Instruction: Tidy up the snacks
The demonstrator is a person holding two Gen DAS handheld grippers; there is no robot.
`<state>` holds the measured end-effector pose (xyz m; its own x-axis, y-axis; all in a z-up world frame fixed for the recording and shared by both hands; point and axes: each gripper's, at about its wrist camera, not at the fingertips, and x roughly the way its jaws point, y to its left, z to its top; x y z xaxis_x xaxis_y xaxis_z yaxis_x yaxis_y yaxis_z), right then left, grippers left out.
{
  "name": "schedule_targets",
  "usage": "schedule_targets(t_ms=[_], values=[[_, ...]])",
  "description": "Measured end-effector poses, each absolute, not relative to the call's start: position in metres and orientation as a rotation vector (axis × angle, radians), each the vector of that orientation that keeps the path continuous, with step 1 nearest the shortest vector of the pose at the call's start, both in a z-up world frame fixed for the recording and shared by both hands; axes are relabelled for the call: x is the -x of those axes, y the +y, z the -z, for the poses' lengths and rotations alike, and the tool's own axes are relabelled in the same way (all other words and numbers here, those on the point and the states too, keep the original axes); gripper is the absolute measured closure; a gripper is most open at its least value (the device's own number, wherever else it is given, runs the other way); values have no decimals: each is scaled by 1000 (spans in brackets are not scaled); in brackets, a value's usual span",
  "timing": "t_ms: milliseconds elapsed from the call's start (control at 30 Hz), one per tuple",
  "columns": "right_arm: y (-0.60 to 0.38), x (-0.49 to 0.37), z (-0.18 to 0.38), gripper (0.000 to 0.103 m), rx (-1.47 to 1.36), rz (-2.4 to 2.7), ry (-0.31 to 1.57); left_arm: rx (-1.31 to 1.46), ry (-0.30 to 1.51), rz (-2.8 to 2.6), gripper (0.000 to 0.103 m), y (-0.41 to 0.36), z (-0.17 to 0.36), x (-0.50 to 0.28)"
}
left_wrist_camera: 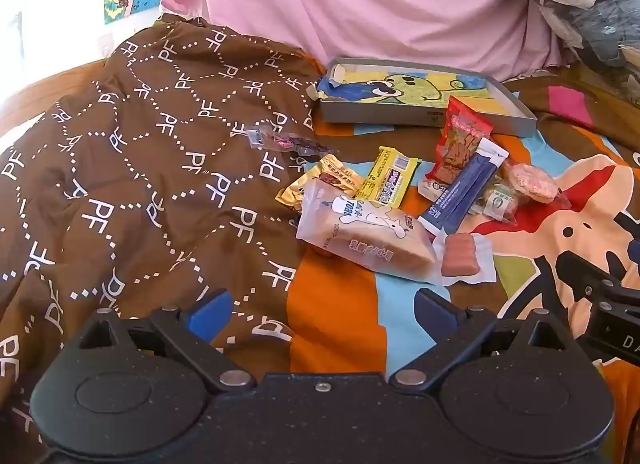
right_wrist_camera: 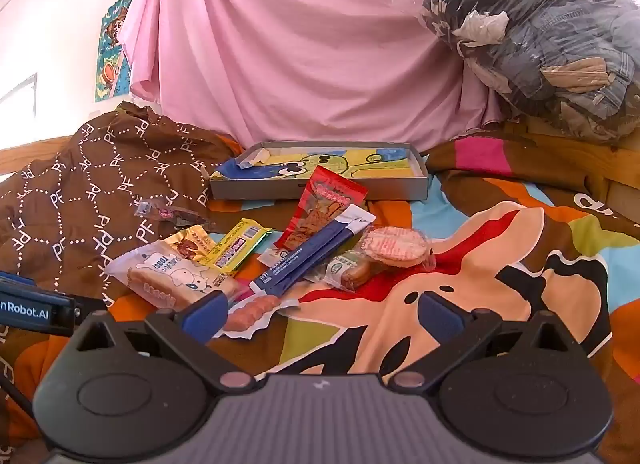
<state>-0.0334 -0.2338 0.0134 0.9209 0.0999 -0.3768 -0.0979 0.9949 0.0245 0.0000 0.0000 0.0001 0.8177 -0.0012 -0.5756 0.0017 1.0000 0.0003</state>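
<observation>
Both the left gripper (left_wrist_camera: 322, 314) and right gripper (right_wrist_camera: 322, 314) are wide apart and hold nothing, so maybe pinch the bread (left_wrist_camera: 368, 234) by its edge, then drop it flat in the tray (left_wrist_camera: 424, 116).

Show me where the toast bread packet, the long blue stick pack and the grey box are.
Toast bread packet (left_wrist_camera: 362, 230), left wrist view, middle of its wrapper.
Long blue stick pack (right_wrist_camera: 310, 258), right wrist view, mid-length.
Grey box (right_wrist_camera: 320, 186), right wrist view, front wall.

Ten snack packets (right_wrist_camera: 316, 256), one tray (right_wrist_camera: 320, 188)
</observation>
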Motion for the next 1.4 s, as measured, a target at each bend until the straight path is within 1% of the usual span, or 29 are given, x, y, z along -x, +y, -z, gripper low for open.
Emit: schedule_targets(t_ms=[1400], values=[[-232,33,-13,0,5,-99,387,-3,613,1,5,0,0,0]])
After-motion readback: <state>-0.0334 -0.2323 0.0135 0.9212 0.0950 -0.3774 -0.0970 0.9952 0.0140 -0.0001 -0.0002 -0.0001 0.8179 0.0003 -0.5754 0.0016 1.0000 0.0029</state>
